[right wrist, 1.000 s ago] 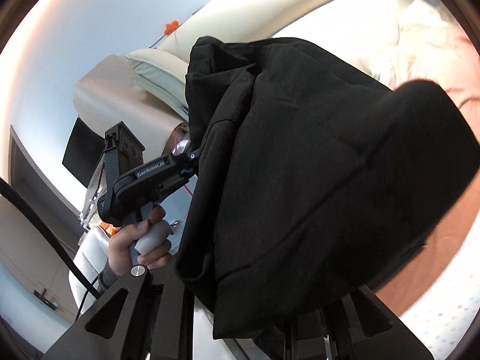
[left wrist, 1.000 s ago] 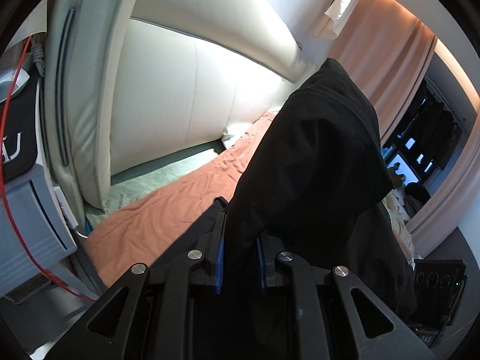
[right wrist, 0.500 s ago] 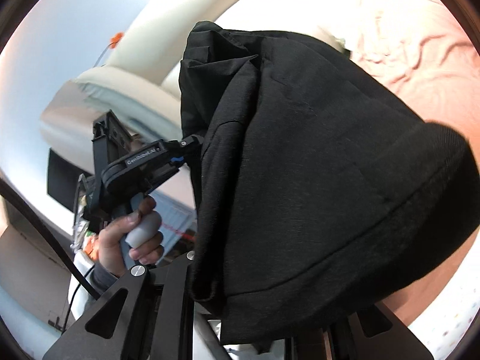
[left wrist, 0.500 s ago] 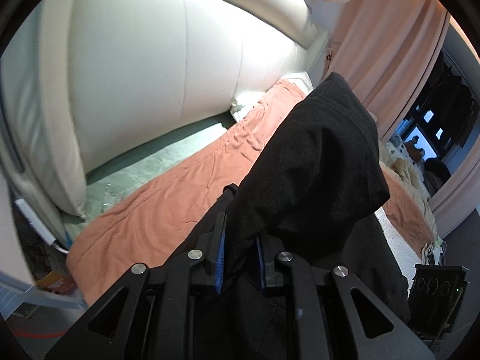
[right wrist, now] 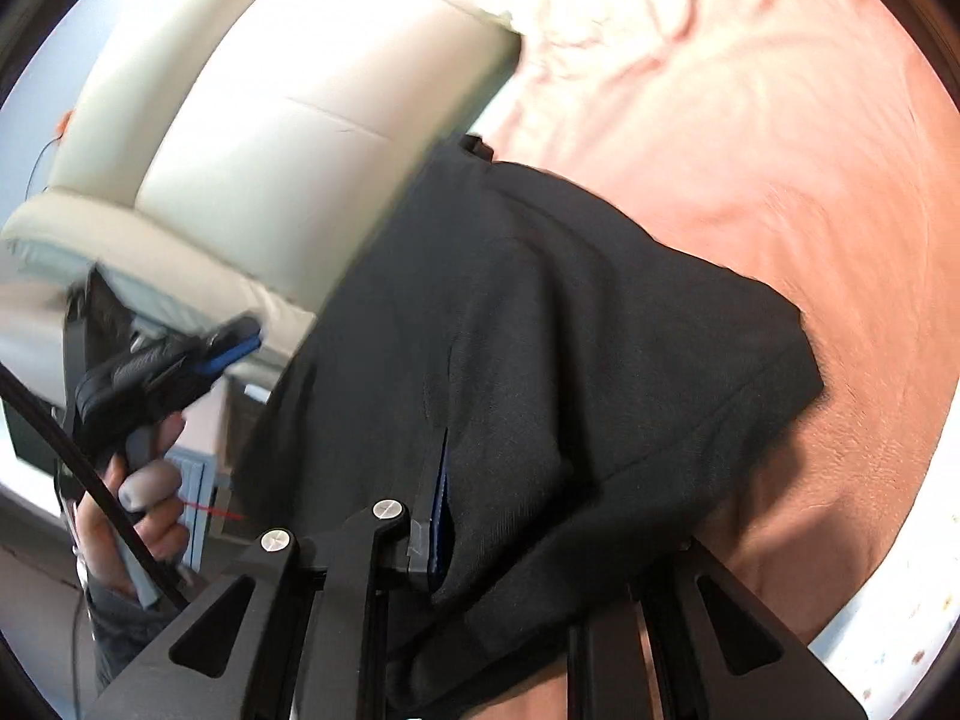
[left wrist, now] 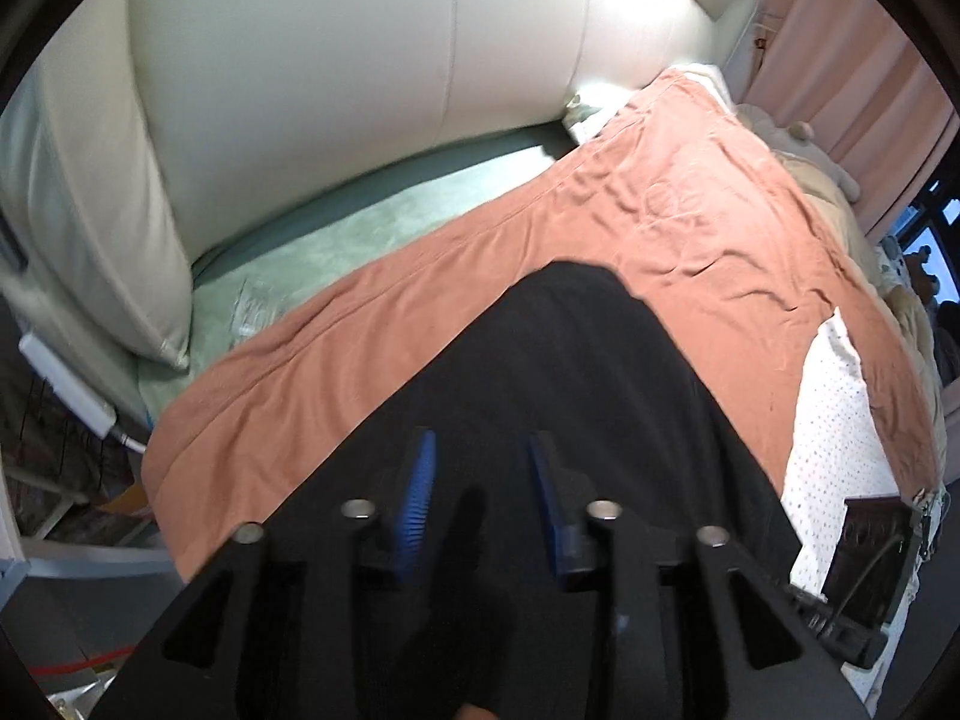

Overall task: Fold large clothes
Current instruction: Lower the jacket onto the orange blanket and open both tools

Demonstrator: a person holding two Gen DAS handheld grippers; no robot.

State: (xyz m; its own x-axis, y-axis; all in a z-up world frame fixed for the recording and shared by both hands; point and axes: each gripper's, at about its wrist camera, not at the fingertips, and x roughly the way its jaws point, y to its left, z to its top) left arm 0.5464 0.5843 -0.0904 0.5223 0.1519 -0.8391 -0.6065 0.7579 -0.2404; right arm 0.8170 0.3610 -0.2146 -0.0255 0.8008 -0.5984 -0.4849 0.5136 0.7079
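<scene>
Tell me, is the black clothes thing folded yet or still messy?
Not folded yet. The black garment already lies partly on the orange blanket, bunched, not flat. The left claw has just been opening and its blue pads no longer pinch the cloth. The right claw is shut on a bundle of it. Left to do: spreading it flat, then folding it neatly.

place: home bedroom | evidence: bed with salmon blanket, cream padded headboard, pink curtains

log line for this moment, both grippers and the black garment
left gripper: just opened, off black garment | right gripper: shut on black garment | garment over orange blanket
</scene>
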